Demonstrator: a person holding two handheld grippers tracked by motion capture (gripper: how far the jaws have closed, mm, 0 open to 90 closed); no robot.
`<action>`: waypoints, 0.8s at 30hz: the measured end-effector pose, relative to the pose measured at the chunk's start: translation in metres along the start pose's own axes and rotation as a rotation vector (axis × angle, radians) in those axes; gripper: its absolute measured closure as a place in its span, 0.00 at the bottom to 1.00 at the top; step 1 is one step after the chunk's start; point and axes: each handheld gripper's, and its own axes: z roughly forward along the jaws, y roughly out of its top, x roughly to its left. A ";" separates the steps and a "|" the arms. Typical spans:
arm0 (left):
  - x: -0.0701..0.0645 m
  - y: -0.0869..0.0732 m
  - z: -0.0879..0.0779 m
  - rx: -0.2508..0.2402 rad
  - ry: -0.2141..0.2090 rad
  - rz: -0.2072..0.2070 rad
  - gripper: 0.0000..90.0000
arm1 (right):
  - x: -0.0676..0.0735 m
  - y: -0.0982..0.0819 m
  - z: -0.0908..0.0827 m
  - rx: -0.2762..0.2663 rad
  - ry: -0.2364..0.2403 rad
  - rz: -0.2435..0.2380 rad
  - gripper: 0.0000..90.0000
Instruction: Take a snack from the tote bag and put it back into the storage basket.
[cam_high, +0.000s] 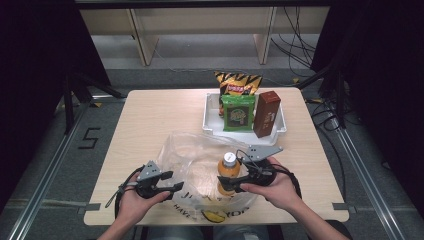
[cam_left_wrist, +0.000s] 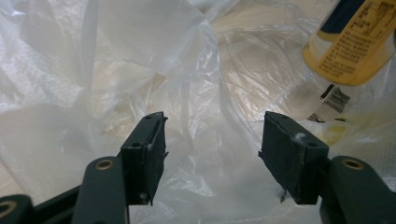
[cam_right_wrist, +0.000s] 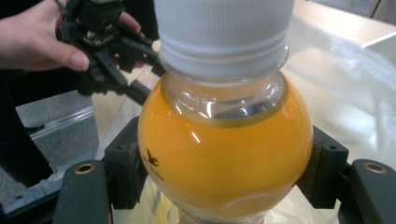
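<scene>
Near the front edge of the tabletop lies a clear plastic bag (cam_high: 200, 165) with dark letters that read "HAVE". The right gripper (cam_high: 239, 178) squeezes an orange juice bottle (cam_high: 228, 172) with a white cap, held upright over the bag. The bottle's label is too small to read. The left gripper (cam_high: 170, 182) has its jaws wide apart at the bag's left side, pinching nothing. A white tray (cam_high: 211, 122) near the back right corner holds snack packs.

I work in a lab. Black curtains (cam_high: 30, 60) flank my counter (cam_high: 150, 120). Cables (cam_high: 300, 45) and floor rails (cam_high: 45, 170) surround it.
</scene>
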 end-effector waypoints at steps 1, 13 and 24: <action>0.000 0.000 0.000 0.000 0.001 -0.001 0.44 | -0.001 0.001 -0.001 -0.008 -0.005 0.004 0.35; 0.000 0.000 0.000 0.001 0.003 0.000 0.44 | -0.009 0.020 -0.011 -0.044 -0.043 0.024 0.35; -0.001 -0.001 0.000 -0.001 0.000 -0.019 0.44 | -0.017 0.034 -0.017 -0.055 -0.075 0.058 0.35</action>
